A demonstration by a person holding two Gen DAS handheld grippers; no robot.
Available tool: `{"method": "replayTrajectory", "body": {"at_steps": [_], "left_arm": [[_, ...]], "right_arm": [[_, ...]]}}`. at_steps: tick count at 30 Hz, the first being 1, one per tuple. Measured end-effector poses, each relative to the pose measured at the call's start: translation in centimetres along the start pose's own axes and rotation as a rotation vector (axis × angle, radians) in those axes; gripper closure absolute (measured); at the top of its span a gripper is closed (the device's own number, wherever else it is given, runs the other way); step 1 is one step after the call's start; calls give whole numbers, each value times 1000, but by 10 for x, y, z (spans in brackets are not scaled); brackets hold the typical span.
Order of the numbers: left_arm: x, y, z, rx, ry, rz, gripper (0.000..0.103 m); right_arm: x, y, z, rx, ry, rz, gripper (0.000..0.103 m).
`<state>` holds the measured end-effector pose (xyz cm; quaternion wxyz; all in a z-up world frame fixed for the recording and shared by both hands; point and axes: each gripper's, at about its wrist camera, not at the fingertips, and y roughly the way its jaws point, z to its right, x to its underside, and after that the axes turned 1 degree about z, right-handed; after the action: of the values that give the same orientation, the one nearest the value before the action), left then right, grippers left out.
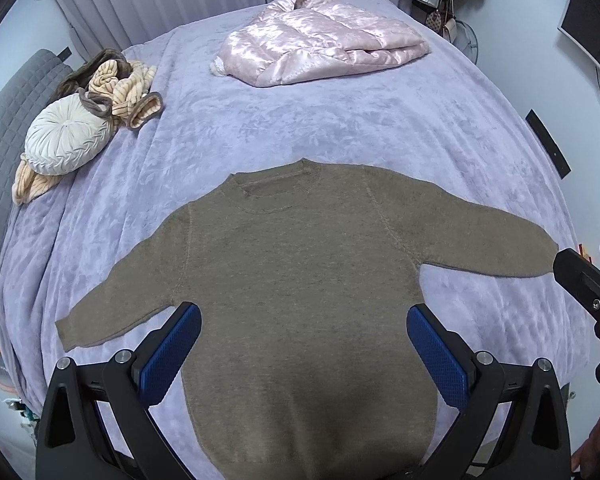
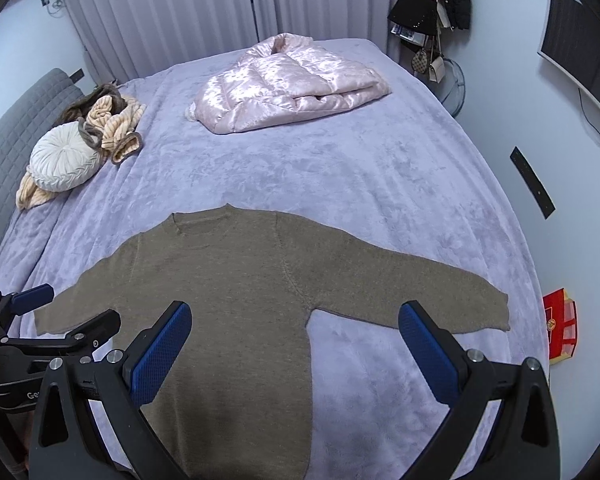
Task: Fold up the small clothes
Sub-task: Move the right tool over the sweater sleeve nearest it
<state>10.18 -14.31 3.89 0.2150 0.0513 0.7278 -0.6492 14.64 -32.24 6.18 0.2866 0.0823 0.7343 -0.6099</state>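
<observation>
A small brown knit sweater (image 1: 300,280) lies flat on the lilac bedspread (image 1: 340,128), front up, both sleeves spread out to the sides, collar pointing away. It also shows in the right wrist view (image 2: 228,280). My left gripper (image 1: 304,320) is open and empty, hovering above the sweater's body. My right gripper (image 2: 296,320) is open and empty, above the sweater's right side near the armpit. The right gripper's fingers (image 1: 580,276) show at the right edge of the left wrist view, and the left gripper's fingers (image 2: 32,298) at the left edge of the right wrist view.
A folded pink puffer jacket (image 1: 320,48) lies at the far side of the bed. A round white cushion (image 1: 68,140) and a striped beige garment (image 1: 120,88) lie at the left. A grey headboard (image 1: 4,128) stands left. A red box (image 2: 560,328) sits right of the bed.
</observation>
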Motion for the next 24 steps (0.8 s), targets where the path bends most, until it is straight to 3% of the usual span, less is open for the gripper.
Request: {"method": "replayTrajectory", "body": {"at_steps": [24], "left_arm": [[-10, 12, 86, -23, 44, -48, 0]], "right_arm": [[21, 14, 127, 46, 186, -20, 0]]}}
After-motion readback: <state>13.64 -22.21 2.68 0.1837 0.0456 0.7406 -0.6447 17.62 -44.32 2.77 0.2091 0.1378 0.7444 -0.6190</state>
